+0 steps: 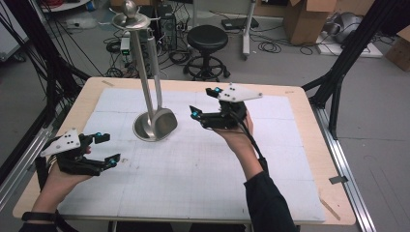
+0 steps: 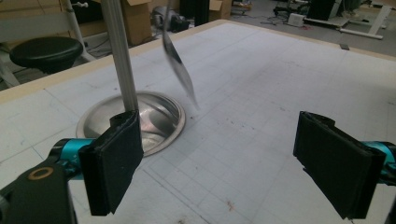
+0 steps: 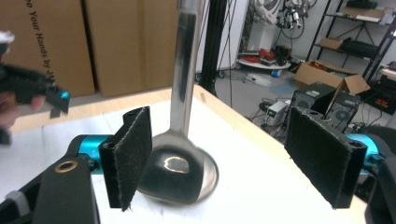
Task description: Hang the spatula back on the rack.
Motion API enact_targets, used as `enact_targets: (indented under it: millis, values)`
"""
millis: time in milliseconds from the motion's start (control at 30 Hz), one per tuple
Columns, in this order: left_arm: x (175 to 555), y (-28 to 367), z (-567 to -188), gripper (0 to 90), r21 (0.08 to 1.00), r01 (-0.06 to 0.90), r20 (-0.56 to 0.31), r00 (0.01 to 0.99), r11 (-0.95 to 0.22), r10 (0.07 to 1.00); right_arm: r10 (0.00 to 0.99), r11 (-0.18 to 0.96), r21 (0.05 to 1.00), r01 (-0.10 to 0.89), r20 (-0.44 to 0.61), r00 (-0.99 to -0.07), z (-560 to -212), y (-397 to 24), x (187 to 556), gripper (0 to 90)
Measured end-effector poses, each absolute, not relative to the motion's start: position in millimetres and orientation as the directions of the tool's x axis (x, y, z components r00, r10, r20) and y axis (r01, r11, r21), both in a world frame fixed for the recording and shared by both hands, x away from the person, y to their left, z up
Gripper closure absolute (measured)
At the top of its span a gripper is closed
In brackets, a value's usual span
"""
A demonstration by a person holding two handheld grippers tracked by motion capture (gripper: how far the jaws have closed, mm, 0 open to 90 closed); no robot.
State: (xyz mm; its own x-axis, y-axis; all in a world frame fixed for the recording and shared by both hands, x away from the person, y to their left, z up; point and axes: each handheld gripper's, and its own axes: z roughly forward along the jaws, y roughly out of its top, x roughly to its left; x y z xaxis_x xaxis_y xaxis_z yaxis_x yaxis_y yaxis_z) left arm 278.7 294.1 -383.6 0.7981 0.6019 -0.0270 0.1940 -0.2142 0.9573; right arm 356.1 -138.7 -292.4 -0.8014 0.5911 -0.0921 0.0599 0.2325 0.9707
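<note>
A shiny steel ladle [image 1: 162,123] hangs on its stand [image 1: 131,43]; both grippers' fingers spread, empty

A lab: cardboard boxes [image 1: 309,17], computer towers [image 1: 167,26], floor cables [image 1: 268,47] and a stool [image 1: 207,38].

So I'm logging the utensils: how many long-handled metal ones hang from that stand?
2: a shiny steel ladle whose bowl sits over the silver stand's round base, and a flat steel utensil hanging beside the stand's pole. Others could be hidden.
</note>
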Motion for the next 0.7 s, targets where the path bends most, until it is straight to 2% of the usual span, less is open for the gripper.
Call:
enact_targets:
  millis: [400, 700]
  values:
    - [279, 294, -383, 15.1, 0.964, 0.162, 0.007, 0.779, -0.212, 0.627, 0.64, 0.206, 0.97, 0.131, -0.032, -0.768, -330, -221, 321, 18.2]
    - [282, 295, -383, 15.0, 0.97, 0.135, 0.028, 0.766, -0.204, 0.642, 0.657, 0.234, 0.957, 0.171, -0.026, -0.753, -359, -252, 303, 16.1]
